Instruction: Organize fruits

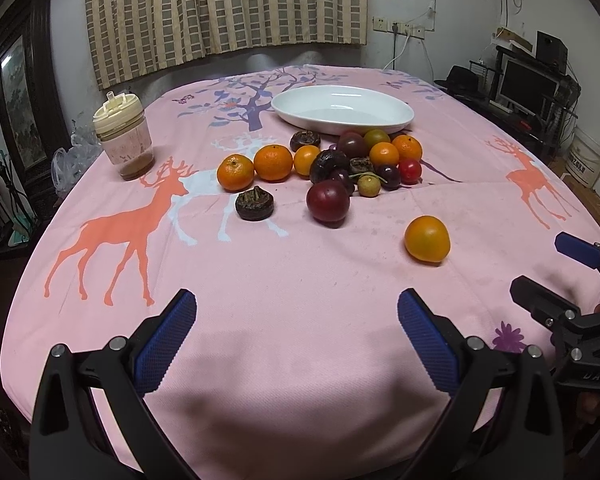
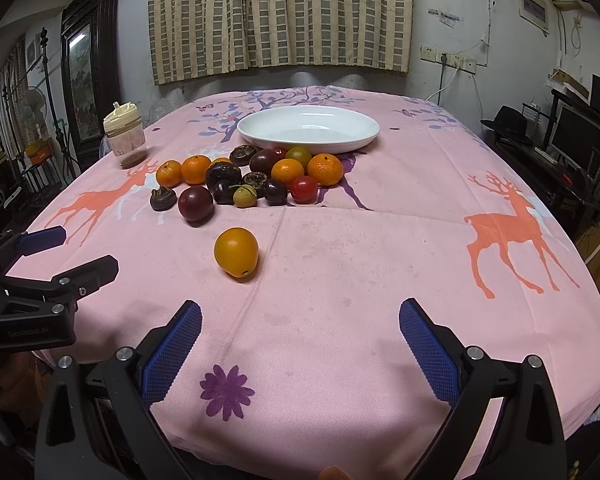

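A white oval dish (image 1: pixel 342 109) (image 2: pixel 308 126) stands empty at the far middle of the table. A heap of fruit lies in front of it: several orange mandarins (image 1: pixel 273 163) (image 2: pixel 325 169), a dark red plum (image 1: pixel 327 201) (image 2: pixel 195 203), dark wrinkled fruits (image 1: pixel 255 204) (image 2: pixel 163 198), a red tomato (image 1: pixel 410 171) (image 2: pixel 303 189). One orange fruit (image 1: pixel 427 238) (image 2: pixel 236 252) lies apart, nearer to me. My left gripper (image 1: pixel 296 312) (image 2: pixel 72 250) is open and empty over the near cloth. My right gripper (image 2: pixel 300 320) (image 1: pixel 548 268) is open and empty beside it.
A lidded plastic cup (image 1: pixel 124 136) (image 2: pixel 125 135) with brown residue stands at the far left. The table wears a pink cloth with deer prints (image 1: pixel 124 236) (image 2: pixel 508 232). A monitor and shelves (image 1: pixel 528 84) stand to the right; a dark framed picture (image 2: pixel 88 68) stands to the left.
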Demonstrator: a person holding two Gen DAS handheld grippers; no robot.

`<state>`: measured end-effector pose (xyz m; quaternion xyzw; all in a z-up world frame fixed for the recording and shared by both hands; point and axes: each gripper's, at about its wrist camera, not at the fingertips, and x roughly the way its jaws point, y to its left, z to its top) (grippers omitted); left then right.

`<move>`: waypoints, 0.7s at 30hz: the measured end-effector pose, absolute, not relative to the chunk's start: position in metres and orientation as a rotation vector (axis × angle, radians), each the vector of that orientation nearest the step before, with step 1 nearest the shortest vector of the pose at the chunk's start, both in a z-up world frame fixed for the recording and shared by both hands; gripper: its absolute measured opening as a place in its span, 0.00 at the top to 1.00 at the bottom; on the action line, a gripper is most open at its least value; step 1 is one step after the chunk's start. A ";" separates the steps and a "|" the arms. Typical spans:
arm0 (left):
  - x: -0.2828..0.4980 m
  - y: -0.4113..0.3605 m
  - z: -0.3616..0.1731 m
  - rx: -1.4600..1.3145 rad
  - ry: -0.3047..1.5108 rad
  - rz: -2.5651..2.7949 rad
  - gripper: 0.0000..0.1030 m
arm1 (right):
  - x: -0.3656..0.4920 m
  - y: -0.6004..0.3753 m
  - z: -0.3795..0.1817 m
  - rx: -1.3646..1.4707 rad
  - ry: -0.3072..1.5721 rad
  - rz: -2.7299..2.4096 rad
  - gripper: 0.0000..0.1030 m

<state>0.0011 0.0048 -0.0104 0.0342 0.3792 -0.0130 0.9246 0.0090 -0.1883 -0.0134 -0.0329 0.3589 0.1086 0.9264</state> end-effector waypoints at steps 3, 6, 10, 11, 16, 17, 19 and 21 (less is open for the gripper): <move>0.002 0.005 -0.011 0.071 0.780 -0.027 0.04 | 0.009 -0.188 -0.014 -0.066 0.737 0.222 0.04; 0.002 0.005 -0.011 0.073 0.781 -0.027 0.04 | 0.009 -0.188 -0.014 -0.067 0.738 0.222 0.04; 0.001 0.005 -0.012 0.071 0.782 -0.027 0.04 | 0.009 -0.189 -0.014 -0.067 0.738 0.221 0.04; 0.001 0.005 -0.012 0.070 0.783 -0.027 0.04 | 0.009 -0.189 -0.015 -0.067 0.738 0.221 0.04; 0.000 0.005 -0.012 0.071 0.782 -0.027 0.04 | 0.009 -0.189 -0.015 -0.067 0.738 0.221 0.04; 0.001 0.005 -0.012 0.070 0.782 -0.027 0.04 | 0.009 -0.188 -0.014 -0.067 0.738 0.221 0.04; 0.001 0.005 -0.012 0.070 0.782 -0.027 0.04 | 0.009 -0.188 -0.014 -0.067 0.738 0.221 0.04; 0.001 0.005 -0.012 0.071 0.782 -0.027 0.04 | 0.009 -0.188 -0.015 -0.067 0.738 0.221 0.04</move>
